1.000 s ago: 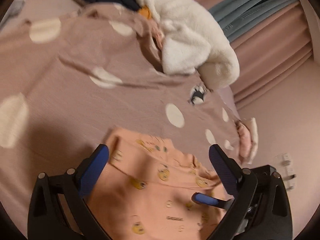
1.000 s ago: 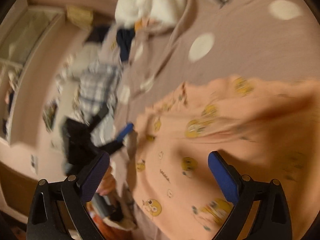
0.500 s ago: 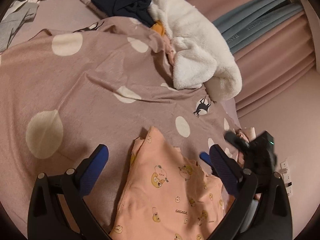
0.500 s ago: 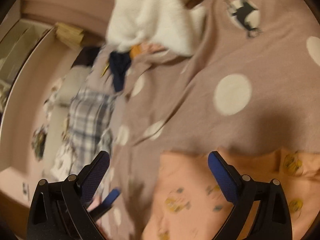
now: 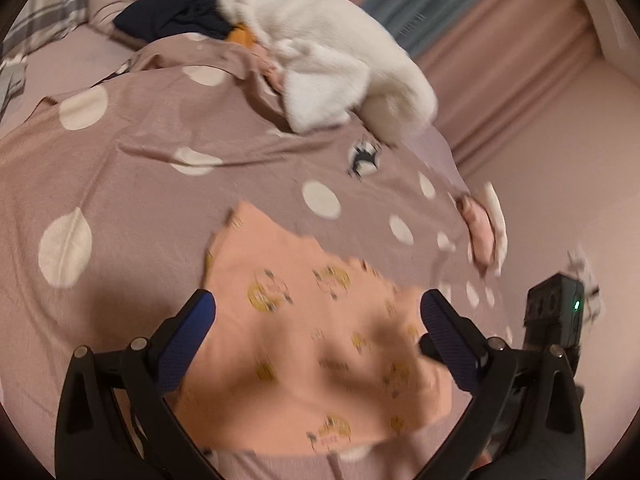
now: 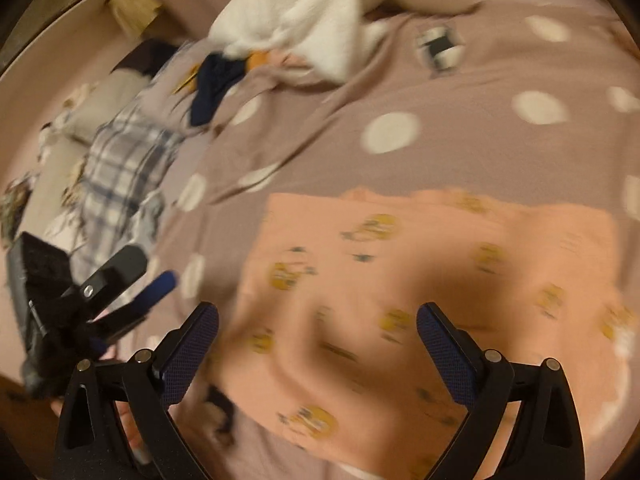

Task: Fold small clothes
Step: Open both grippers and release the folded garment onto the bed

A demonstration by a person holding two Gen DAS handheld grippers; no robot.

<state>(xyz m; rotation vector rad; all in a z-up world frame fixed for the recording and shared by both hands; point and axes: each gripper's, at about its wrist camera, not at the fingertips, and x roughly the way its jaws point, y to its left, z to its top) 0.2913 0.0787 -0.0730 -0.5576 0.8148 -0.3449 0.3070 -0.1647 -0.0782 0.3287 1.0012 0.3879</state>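
Your landmark is the mauve dotted duvet [image 5: 132,184], the largest thing in view. At its far edge lies a white fleece heap [image 5: 332,60] with a navy garment [image 5: 176,16] tucked against it, and a plaid cloth [image 6: 124,168] lies off the duvet's far-left side in the right wrist view. On the duvet's near part lies the peach printed garment [image 5: 304,332], spread flat with 1 corner pointing away toward the fleece; both views are motion-blurred, so its exact edges are soft. Your left gripper [image 5: 316,320] hangs above the peach garment with jaws spread wide and nothing between them; the cloth lies directly ahead of and below them. Your right gripper [image 6: 316,332] is likewise spread and empty, over the same garment. In the right wrist view the garment's long axis runs left to right across the jaws, so either claw is about equally near, each toward its own end. Judgement: the coming move looks like a pinch at 1 near edge, then a fold across that axis.
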